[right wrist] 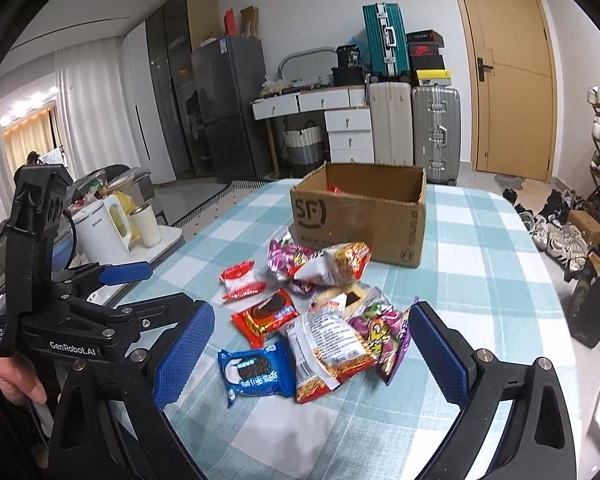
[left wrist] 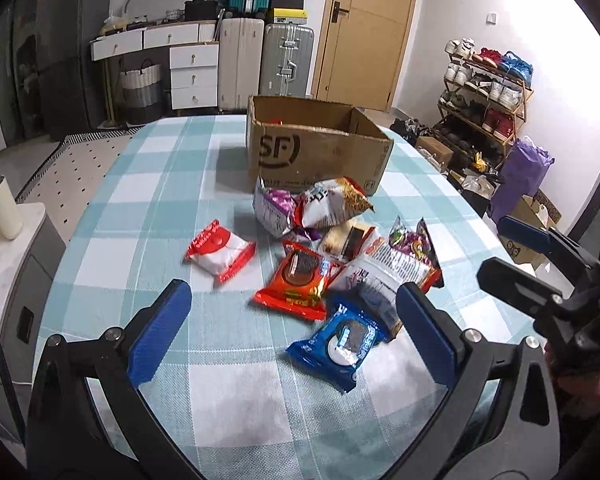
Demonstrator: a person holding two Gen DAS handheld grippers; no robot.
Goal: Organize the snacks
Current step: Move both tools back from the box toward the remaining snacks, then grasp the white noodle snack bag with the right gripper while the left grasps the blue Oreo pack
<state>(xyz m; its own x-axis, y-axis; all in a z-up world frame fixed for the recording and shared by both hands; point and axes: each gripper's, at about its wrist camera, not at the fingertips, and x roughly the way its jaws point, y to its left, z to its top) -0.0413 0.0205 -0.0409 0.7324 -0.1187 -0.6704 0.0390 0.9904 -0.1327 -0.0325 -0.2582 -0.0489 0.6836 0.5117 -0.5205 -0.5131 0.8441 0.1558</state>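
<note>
Several snack packets lie in a loose pile on the checked tablecloth (left wrist: 140, 184): a blue cookie pack (left wrist: 340, 344) (right wrist: 258, 372), an orange cookie pack (left wrist: 300, 280) (right wrist: 266, 316), a red-and-white pack (left wrist: 220, 254) (right wrist: 241, 280), noodle and purple bags (left wrist: 320, 206) (right wrist: 324, 264). An open SF cardboard box (left wrist: 312, 148) (right wrist: 360, 212) stands behind them, with something red inside. My left gripper (left wrist: 292, 328) is open and empty above the near snacks. My right gripper (right wrist: 312, 356) is open and empty over the blue pack and a noodle bag (right wrist: 328, 352).
A side counter with a kettle (right wrist: 100, 232) and cup (left wrist: 2, 208) stands left of the table. Suitcases (left wrist: 264, 60), drawers and a door are behind. A shoe rack (left wrist: 488, 92) and floor clutter lie to the right.
</note>
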